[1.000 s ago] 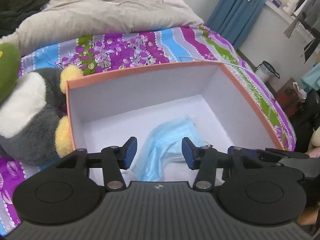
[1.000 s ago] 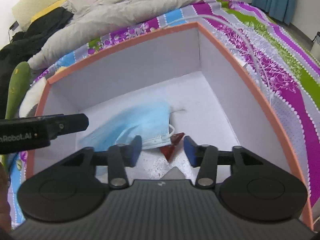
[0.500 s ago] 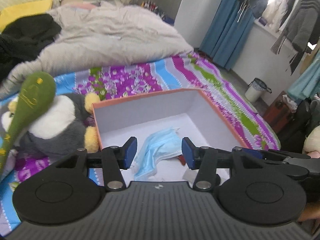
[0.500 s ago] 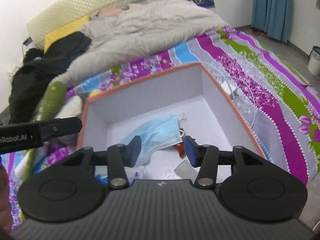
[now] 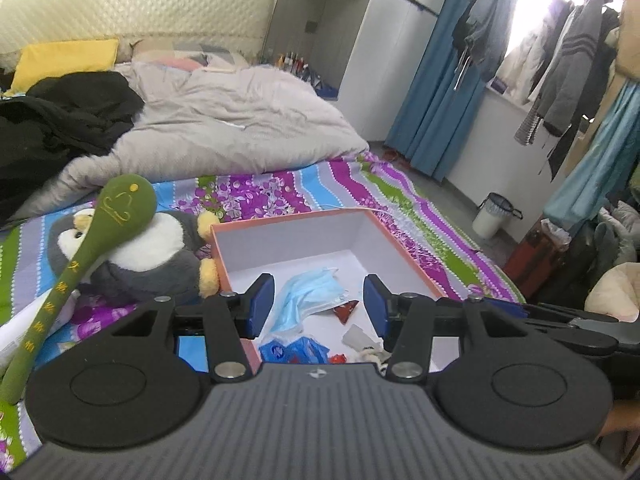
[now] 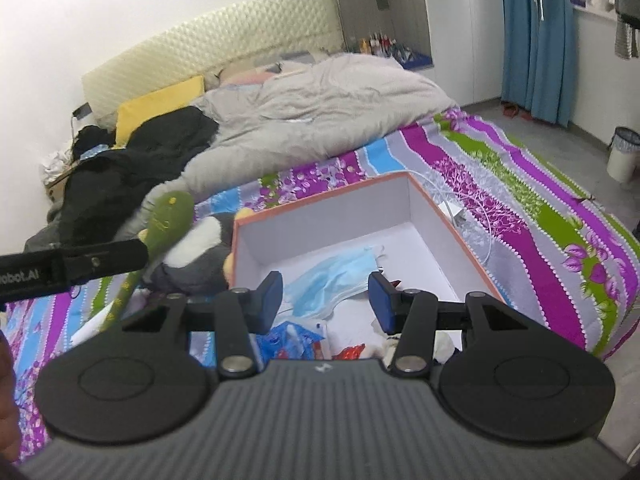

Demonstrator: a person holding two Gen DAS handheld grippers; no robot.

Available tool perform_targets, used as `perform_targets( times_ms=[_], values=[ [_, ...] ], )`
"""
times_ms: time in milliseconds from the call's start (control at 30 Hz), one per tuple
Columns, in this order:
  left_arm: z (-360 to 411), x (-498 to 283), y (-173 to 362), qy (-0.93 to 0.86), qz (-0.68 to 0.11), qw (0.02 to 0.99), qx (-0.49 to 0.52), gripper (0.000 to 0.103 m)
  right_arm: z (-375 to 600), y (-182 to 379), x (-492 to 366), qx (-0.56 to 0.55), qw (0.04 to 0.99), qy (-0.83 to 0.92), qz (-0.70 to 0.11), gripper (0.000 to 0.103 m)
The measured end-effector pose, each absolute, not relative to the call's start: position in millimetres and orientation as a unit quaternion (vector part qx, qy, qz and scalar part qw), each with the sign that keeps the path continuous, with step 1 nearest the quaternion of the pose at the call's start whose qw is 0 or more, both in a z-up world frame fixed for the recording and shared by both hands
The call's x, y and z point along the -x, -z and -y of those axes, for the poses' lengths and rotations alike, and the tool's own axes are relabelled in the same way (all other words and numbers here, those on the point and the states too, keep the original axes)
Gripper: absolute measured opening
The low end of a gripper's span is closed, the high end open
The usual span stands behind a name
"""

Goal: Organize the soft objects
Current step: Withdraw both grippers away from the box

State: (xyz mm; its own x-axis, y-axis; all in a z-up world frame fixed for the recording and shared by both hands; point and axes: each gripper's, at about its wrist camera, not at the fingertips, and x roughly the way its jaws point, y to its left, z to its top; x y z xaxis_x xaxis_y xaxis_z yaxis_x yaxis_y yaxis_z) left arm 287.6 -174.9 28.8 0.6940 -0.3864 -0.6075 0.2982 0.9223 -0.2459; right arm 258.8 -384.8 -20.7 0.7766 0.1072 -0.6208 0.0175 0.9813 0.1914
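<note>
Bedspread: mask [image 5: 310, 294] lies diagonally, boxed.

Grey duvet [image 5: 240, 120], yellow pillow [image 5: 64, 60], blue curtain [image 5: 436, 92], white bin [image 5: 494, 216].

The near part of the orange-rimmed box [image 5: 320, 216] is hidden behind each gripper's body in both views, so its front wall and whatever lies against it cannot be seen. The blue packet [image 5: 296, 350] and the red wrapper [image 6: 348, 352] show only in part, their print too small to read. A pale crumpled thing [image 5: 356, 336] beside them cannot be identified. The penguin plush [image 5: 156, 256] is partly covered by the green plush stick [image 5: 88, 248], whose lower end is cut off at the left wrist picture's edge. The yellow writing on the stick is illegible.
</note>
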Motion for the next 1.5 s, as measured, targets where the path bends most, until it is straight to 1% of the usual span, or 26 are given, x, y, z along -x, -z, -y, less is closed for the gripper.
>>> perform_targets(
  times_ms=[333,667,1000,1500],
  values=[
    [146.2,-203.4,-50.1,0.193,-0.318,0.926,0.063,0.055,359.6,-2.1,-188.8,-0.082,0.950,-0.034,-0.298,0.050],
    [134.6,-144.5,-48.8,0.196,-0.311,0.928,0.057,0.055,347.3,-4.0,-134.5,-0.077,0.956,-0.038,-0.282,0.050],
    [134.0,-112.6,-42.9,0.200,-0.307,0.929,0.046,0.055,342.3,2.7,-100.5,-0.088,0.957,-0.038,-0.275,0.050],
    [124.2,-89.1,-24.2,0.201,-0.321,0.925,0.042,0.055,337.6,15.5,-68.9,-0.086,0.955,-0.031,-0.283,0.050]
  ],
)
